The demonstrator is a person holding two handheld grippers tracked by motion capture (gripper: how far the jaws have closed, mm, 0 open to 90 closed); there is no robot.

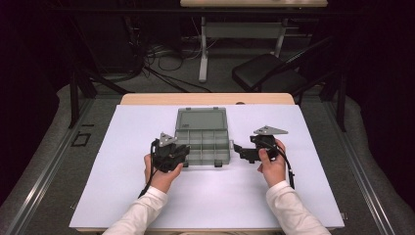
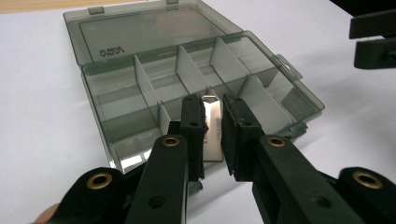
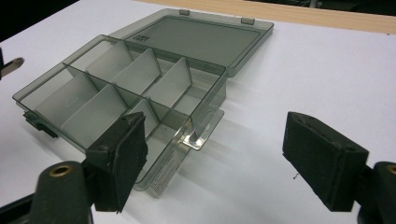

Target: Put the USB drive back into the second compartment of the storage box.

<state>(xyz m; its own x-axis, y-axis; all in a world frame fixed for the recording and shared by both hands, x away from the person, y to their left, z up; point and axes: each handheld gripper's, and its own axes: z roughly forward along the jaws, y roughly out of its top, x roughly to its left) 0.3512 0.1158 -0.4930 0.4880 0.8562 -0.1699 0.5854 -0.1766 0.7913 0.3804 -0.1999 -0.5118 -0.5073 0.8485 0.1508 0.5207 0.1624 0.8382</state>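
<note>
one big white sheet (image 1: 122, 196) covers the table in front of me; on it, in the middle, sits a grey see-through box (image 1: 202, 142) with its lid laid flat open at the back and thin walls making small rooms inside; my left gripper (image 2: 212, 135) is at the box's near left corner, and its two black jaws pinch a small shiny metal piece (image 2: 213, 133) that stands up between the pads, over the front rooms of the box; my right gripper (image 3: 215, 163) waits just beside the box's right side with its jaws spread wide apart, holding nothing.
</note>
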